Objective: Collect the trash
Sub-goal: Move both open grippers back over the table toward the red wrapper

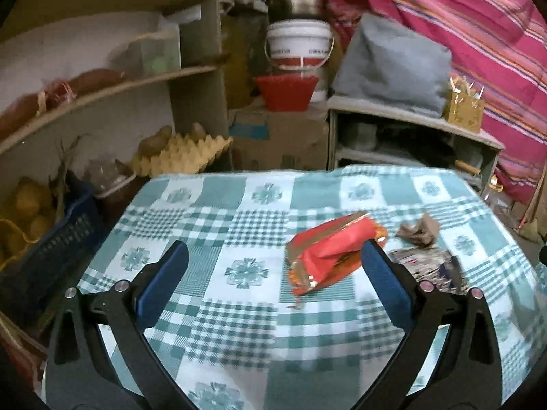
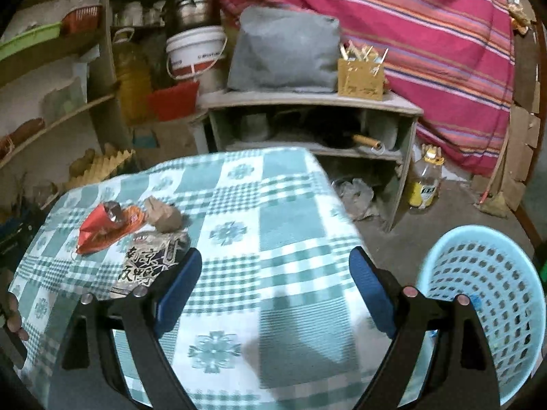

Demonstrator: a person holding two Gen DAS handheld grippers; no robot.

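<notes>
Lying btwn open left gripper (image 1: 275,256) jaws: red wrapper (image 1: 328,253).

A table under a green-and-white checked cloth (image 2: 273,205) carries three pieces of trash close together — a red wrapper (image 2: 102,227), a crumpled brown paper (image 2: 164,217) touching it, and a printed packet (image 2: 150,259) just beside both.

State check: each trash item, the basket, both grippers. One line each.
left gripper: open, empty
right gripper: open, empty
red wrapper: crumpled, lying on the tablecloth
brown paper wad: crumpled, on the cloth beside the red wrapper
printed packet: flat on the cloth
blue basket: on the floor beside the table
</notes>
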